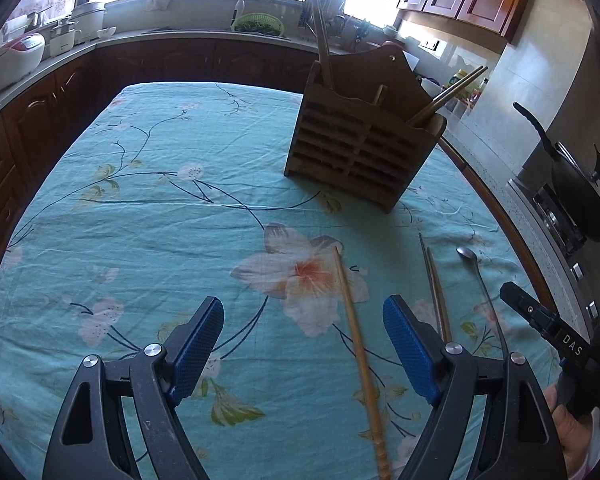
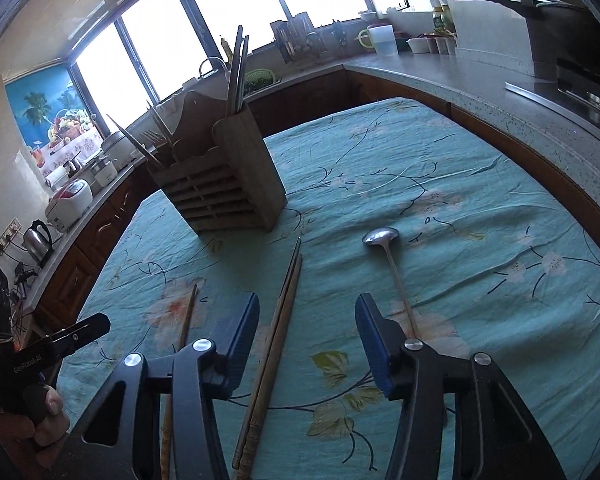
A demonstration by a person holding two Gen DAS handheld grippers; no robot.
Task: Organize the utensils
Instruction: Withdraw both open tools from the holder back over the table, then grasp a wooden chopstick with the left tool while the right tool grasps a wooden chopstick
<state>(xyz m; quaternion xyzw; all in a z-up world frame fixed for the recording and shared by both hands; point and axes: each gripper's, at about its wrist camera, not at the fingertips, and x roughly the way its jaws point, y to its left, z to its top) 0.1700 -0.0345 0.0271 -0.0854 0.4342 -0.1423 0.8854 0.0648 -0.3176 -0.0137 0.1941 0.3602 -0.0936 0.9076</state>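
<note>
The left gripper [image 1: 303,326] fills the near edge of its view: black angular arms, steel pivot bolts, blue dimpled pads, jaws spread wide and holding nothing above a wrinkled teal tablecloth [image 1: 140,200] printed with pale blossoms and thin dark branches. Between its fingers, nearer the right pad, lies a single slim bamboo chopstick [image 1: 356,340] with a ridged butt. Just outside the right finger lies a darker pair of chopsticks [image 1: 436,296], then a long-stemmed metal spoon [image 1: 480,284]. Farther back stands a slatted wooden utensil holder [image 1: 360,148] with sticks leaning out of it.

The right gripper [image 2: 307,338] is likewise wide and empty. The pair of chopsticks [image 2: 276,340] runs lengthwise through its gap; the spoon [image 2: 384,240] passes just outside its right finger, bowl pointing away.
</note>
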